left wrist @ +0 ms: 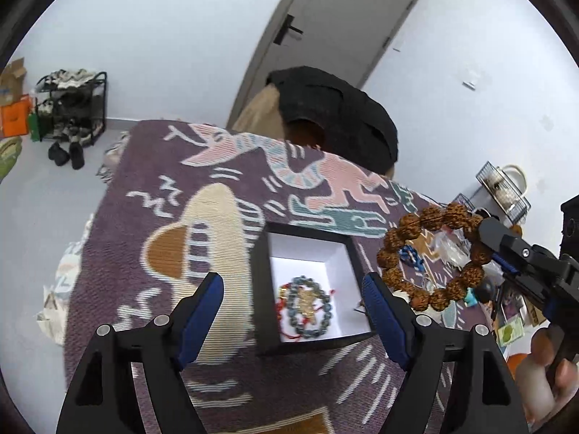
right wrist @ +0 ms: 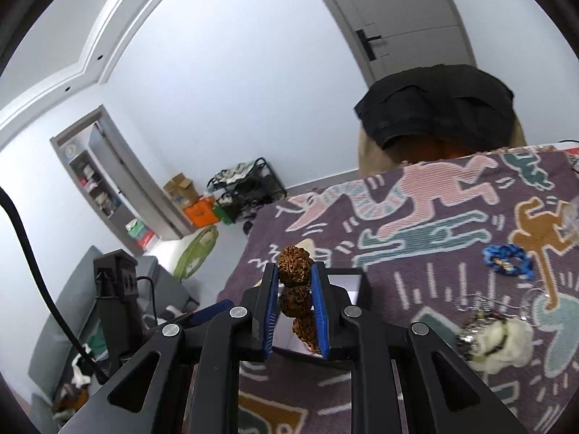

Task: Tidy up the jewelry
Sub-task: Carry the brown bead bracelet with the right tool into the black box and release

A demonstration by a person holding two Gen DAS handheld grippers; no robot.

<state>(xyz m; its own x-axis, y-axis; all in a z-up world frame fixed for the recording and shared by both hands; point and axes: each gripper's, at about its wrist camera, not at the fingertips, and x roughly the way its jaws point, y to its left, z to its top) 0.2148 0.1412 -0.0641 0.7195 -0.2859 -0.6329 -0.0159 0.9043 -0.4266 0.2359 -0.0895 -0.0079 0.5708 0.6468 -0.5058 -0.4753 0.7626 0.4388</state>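
Note:
A black box with a white inside (left wrist: 336, 253) sits on the patterned purple cloth. In it lie a blue-grey bead bracelet (left wrist: 307, 307) and a red cord piece with a gold charm. My left gripper (left wrist: 293, 282) is open and empty, its fingers straddling the box from above. My right gripper (left wrist: 488, 249) is shut on a brown knobbly bead bracelet (left wrist: 427, 253) and holds it in the air to the right of the box. In the right wrist view the gripper (right wrist: 295, 278) pinches those brown beads (right wrist: 294, 271) over the box (right wrist: 353, 282).
A blue braided bracelet (right wrist: 506, 258), a tangle of chains and a cream scrunchie (right wrist: 503, 340) lie on the cloth at the right. A chair draped with a black garment (left wrist: 336, 115) stands behind the table. A shoe rack (left wrist: 72, 108) stands by the far wall.

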